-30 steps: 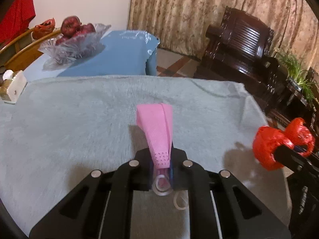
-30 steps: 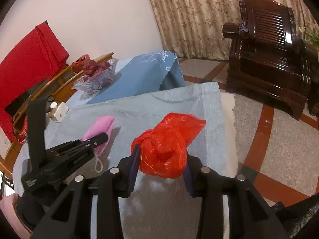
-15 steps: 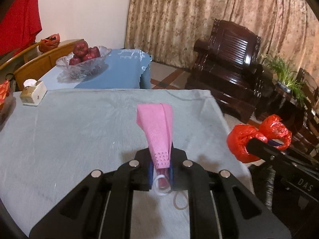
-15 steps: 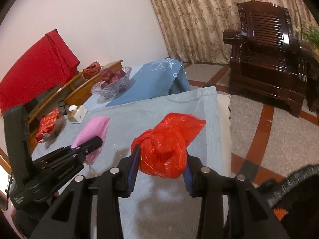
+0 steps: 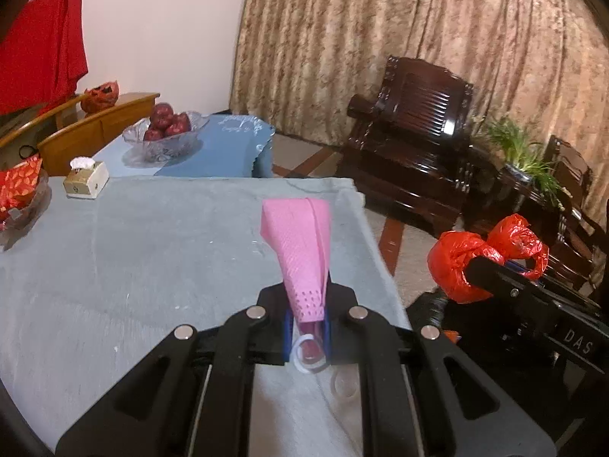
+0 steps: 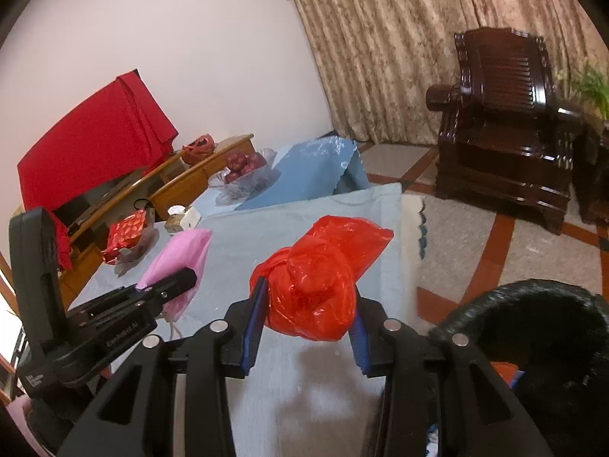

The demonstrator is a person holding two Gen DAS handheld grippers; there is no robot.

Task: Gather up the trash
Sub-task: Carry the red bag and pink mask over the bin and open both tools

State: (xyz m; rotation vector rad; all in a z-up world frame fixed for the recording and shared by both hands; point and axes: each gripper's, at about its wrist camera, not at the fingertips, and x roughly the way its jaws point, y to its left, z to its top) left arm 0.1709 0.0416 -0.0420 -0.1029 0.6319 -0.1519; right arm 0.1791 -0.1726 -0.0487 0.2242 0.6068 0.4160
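Note:
My left gripper is shut on a pink face mask and holds it above the grey-clothed table; its white ear loop hangs below the jaws. The mask also shows in the right wrist view. My right gripper is shut on a crumpled red plastic bag, held near the table's right edge. The bag also shows in the left wrist view. A black bin with a bag liner stands on the floor at my lower right.
A glass bowl of red fruit sits on a blue-clothed table behind. A small tissue box and a dish with red wrapping are at the far left. A dark wooden armchair stands to the right.
Both grippers have risen and pulled back from the table with their loads still held. The black bin has come into the right wrist view.

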